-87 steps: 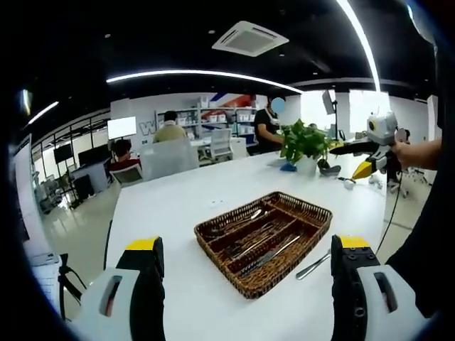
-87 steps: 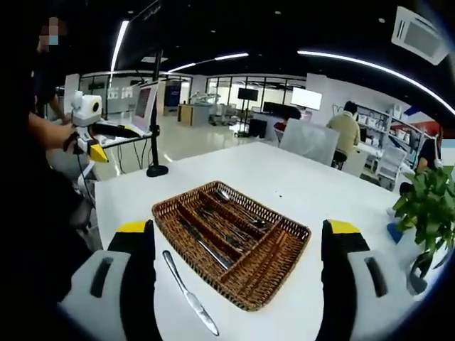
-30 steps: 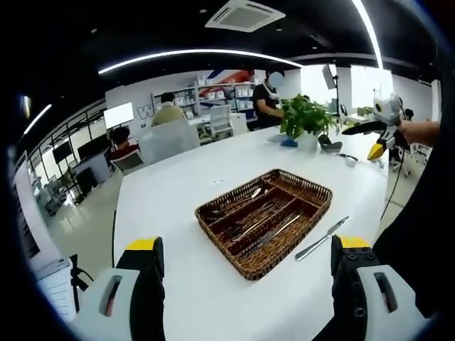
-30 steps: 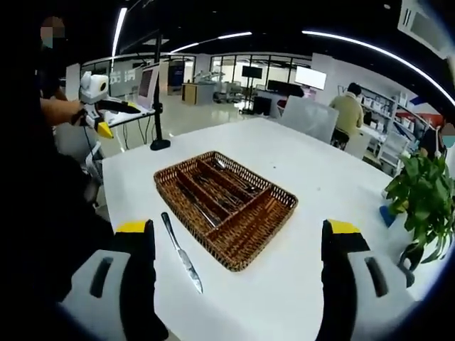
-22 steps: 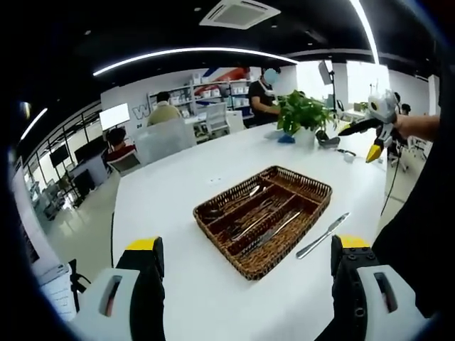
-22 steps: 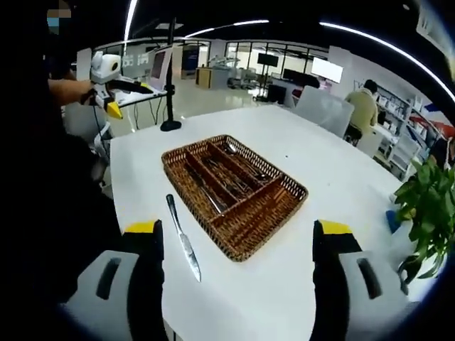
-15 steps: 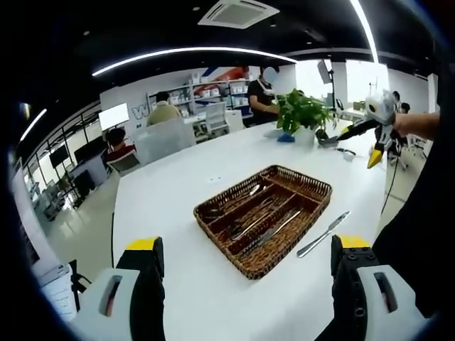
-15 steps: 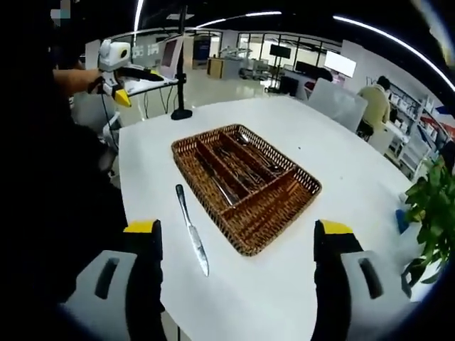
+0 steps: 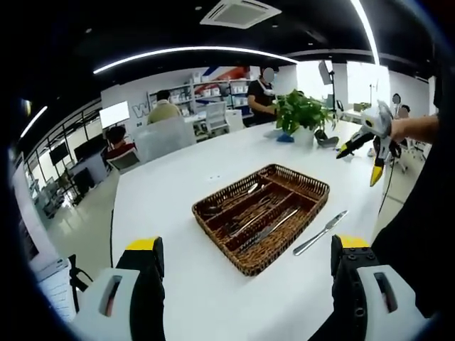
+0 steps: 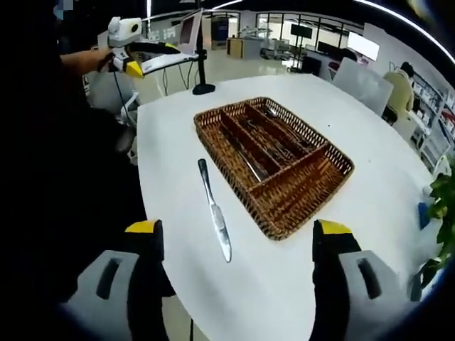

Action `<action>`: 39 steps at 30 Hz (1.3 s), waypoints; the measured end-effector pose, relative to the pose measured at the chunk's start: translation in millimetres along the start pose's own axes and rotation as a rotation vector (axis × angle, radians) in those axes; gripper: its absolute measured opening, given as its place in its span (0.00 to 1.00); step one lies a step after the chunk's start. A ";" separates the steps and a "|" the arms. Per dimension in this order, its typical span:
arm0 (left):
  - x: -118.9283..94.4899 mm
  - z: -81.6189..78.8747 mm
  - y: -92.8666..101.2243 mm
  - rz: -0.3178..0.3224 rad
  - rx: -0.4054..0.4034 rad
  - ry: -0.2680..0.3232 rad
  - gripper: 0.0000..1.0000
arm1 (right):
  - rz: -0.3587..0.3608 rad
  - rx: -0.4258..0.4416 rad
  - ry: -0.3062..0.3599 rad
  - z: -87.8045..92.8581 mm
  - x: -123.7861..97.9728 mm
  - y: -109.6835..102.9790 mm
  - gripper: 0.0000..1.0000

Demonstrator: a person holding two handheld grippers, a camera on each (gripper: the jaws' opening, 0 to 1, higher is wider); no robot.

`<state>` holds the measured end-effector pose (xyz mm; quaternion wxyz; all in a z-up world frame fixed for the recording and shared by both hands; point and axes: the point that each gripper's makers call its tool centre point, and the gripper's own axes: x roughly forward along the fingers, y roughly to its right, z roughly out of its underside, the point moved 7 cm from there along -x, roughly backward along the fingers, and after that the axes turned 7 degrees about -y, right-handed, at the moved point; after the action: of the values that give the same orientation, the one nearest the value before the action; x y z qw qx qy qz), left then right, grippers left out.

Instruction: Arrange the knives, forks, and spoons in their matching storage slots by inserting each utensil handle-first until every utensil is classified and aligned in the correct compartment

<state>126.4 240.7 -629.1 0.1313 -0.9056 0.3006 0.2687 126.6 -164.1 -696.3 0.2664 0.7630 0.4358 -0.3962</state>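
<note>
Jaws of both grippers spread, empty — knife (image 10: 214,210) beside wicker tray (image 10: 302,190); plant (image 9: 301,114) beyond.

Your desk (image 10: 298,273) is a smooth white surface with a soft sheen that catches the ceiling lights. On it you have a tray (image 10: 307,186) of brown woven wicker, rough and ribbed, matt all over; in the left gripper view the same tray (image 9: 283,249) shows its plaited rim. Inside it the cutlery (image 10: 264,144) looks like polished metal, grey and glinting. The knife (image 10: 214,210) beside the tray is bright, smooth metal, and it gleams as well in the left gripper view (image 9: 320,232). Your right tongs (image 10: 238,245) and left tongs (image 9: 245,256) have black matt jaws, yellow glossy tips and pale grey plastic shells.
</note>
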 end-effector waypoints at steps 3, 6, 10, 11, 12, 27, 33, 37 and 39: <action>-2.5 -1.2 0.8 0.002 -0.015 0.013 1.00 | -0.010 -0.001 -0.023 7.3 12.6 -2.8 0.77; -4.4 1.5 2.0 0.003 -0.002 0.002 1.00 | -0.021 0.005 -0.025 9.4 21.3 -6.1 0.75; -8.5 1.6 3.5 0.004 0.001 -0.001 1.00 | -0.049 -0.030 -0.046 11.1 32.7 -10.4 0.67; -8.7 1.5 2.8 0.003 0.002 -0.001 1.00 | -0.060 -0.039 -0.051 10.8 34.7 -11.5 0.66; -9.4 2.0 1.8 0.000 0.003 -0.002 1.00 | -0.106 -0.049 -0.060 11.6 38.8 -15.6 0.63; -13.3 -0.6 5.3 0.002 0.014 0.000 1.00 | -0.171 -0.081 -0.141 34.2 84.7 -13.2 0.38; -14.4 1.7 4.9 0.002 0.011 0.000 1.00 | -0.188 -0.082 -0.170 39.1 94.4 -16.1 0.36; -16.1 2.7 5.7 0.000 0.005 0.001 1.00 | -0.178 -0.131 -0.175 39.3 96.4 -15.7 0.28; -16.5 5.0 4.3 -0.002 0.003 0.001 1.00 | -0.178 -0.132 -0.178 39.7 97.4 -15.0 0.27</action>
<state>110.6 247.1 -624.3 0.1327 -0.9058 0.3004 0.2679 128.5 -142.6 -800.3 0.3173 0.6639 0.5017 -0.4549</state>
